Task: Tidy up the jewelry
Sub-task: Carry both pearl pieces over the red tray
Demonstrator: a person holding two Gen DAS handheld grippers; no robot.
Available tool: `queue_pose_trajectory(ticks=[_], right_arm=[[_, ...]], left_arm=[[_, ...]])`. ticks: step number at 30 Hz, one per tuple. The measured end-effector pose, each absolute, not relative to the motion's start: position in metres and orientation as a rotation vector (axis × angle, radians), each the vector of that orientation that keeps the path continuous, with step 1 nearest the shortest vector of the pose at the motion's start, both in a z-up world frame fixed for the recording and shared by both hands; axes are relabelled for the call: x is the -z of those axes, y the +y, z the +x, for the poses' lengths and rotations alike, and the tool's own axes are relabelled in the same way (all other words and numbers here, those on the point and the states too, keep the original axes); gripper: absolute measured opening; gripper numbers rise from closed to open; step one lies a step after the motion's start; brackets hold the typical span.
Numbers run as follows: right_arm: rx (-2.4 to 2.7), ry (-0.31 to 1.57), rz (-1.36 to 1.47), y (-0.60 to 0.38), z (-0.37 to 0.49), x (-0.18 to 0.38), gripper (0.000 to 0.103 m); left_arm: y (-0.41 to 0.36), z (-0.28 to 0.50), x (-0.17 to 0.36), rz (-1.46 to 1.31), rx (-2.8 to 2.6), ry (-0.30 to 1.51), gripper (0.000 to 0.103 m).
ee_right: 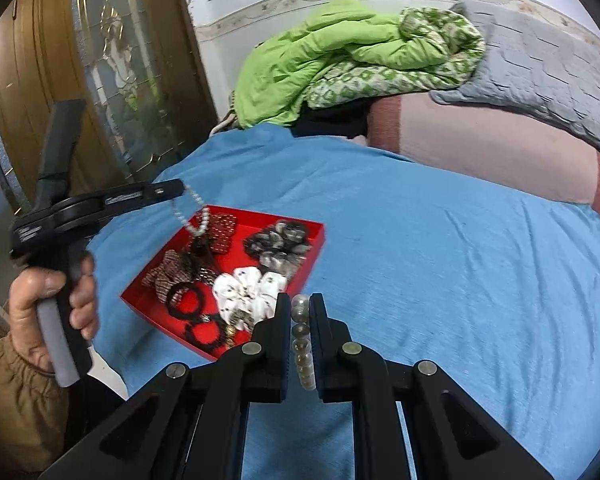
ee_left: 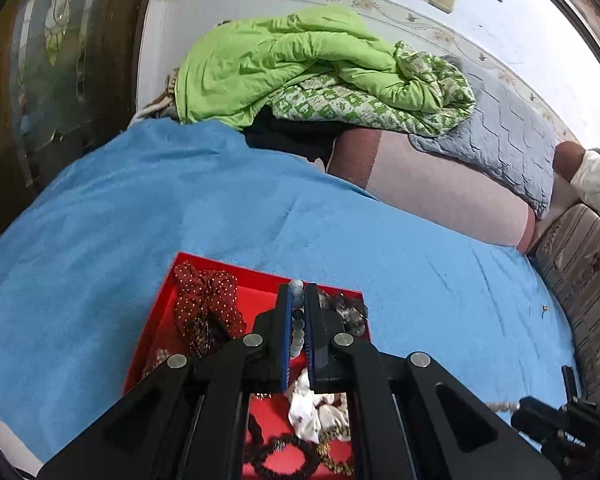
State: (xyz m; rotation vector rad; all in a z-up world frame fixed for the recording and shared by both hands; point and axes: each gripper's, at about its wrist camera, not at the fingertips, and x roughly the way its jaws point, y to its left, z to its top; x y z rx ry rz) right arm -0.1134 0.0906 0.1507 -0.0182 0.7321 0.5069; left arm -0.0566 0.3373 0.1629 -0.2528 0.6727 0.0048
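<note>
Above blue bedspread (ee_right: 420,240), each gripper's jaws pinch a bead string (ee_right: 302,344).

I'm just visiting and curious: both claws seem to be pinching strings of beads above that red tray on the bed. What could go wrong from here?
The left claw grips its bead strand only at one end; the dangling loop could snag on the hair ties in the red tray when lowered. The right claw holds a second bead strand over the blue blanket, past the tray's edge; if it slips, it would probably land outside the tray.
</note>
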Motion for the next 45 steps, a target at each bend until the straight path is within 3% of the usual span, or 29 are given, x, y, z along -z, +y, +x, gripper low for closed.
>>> queue_pose_trajectory(ticks=[15, 45], right_arm=[[-0.555, 0.77, -0.041, 0.15, -0.069, -0.143, 0.011], [-0.577, 0.792, -0.059, 0.222, -0.012, -0.137, 0.011]], left_arm=[[0.385, -0.001, -0.126, -0.368, 0.003, 0.719, 0.006], [0.389, 0.008, -0.136, -0.185, -0.125, 0.681, 0.005]])
